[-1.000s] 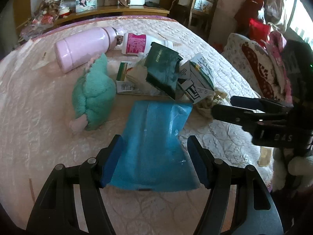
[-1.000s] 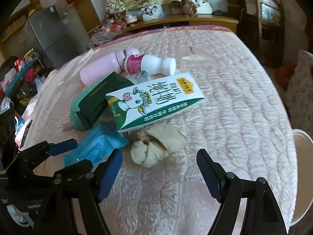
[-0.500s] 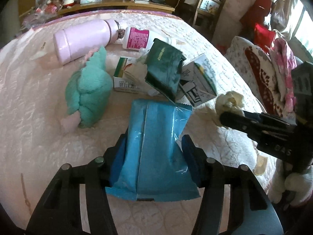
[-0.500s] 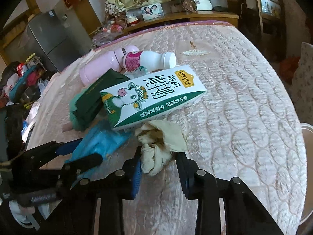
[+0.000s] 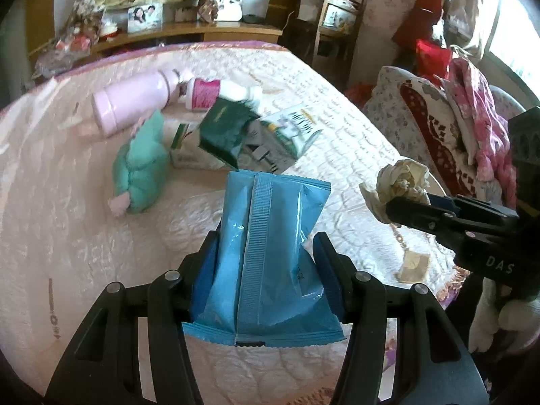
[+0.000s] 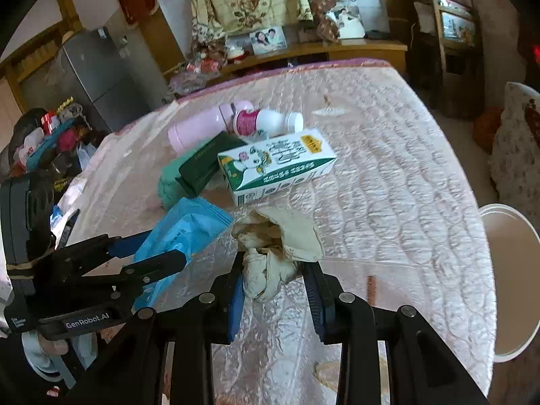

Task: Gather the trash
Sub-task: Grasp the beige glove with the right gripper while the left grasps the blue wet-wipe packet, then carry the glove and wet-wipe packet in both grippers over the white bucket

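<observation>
The left gripper was clamped on a blue packet, held above the quilted bed. The right gripper gripped a crumpled tissue, also lifted. A milk carton, pink flask and white bottle lay clustered on the bed.

On the bed, the carton lay before two bottles, a plush to its left.
</observation>
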The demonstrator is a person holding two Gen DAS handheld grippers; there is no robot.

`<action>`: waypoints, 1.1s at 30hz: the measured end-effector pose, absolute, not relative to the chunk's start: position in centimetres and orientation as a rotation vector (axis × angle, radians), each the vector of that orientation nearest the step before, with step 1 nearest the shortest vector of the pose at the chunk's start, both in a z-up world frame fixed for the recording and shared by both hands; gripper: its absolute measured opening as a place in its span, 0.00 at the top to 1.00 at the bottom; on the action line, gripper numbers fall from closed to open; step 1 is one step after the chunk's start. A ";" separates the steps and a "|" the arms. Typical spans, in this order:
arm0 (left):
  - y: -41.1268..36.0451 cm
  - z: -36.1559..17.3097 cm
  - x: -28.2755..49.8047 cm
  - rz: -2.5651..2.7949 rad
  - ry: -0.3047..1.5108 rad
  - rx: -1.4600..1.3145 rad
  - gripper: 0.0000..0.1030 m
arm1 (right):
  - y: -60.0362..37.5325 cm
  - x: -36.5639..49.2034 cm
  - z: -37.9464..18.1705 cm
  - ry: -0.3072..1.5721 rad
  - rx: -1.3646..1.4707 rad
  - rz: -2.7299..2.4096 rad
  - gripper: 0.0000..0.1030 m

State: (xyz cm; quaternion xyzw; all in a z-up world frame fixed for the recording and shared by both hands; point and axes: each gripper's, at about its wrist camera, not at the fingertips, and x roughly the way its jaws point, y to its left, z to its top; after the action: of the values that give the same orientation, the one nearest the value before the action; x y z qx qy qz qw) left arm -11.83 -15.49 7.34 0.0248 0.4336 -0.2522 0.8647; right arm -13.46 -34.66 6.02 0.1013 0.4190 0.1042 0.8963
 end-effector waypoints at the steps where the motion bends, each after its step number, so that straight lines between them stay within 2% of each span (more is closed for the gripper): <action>1: -15.7 7.5 -11.9 -0.530 0.902 0.055 0.47 | -34.9 -13.7 6.2 0.862 0.213 0.210 0.69; 33: -21.4 9.6 -13.4 -0.573 0.836 0.115 0.47 | -40.0 -17.6 7.9 0.822 0.226 0.112 0.69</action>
State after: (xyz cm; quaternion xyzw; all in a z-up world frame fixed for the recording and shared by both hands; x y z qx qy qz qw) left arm -13.44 -21.41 9.61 0.0552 0.4001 -0.2741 0.8728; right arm -17.58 -39.97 7.88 0.1095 0.3986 0.0545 0.9089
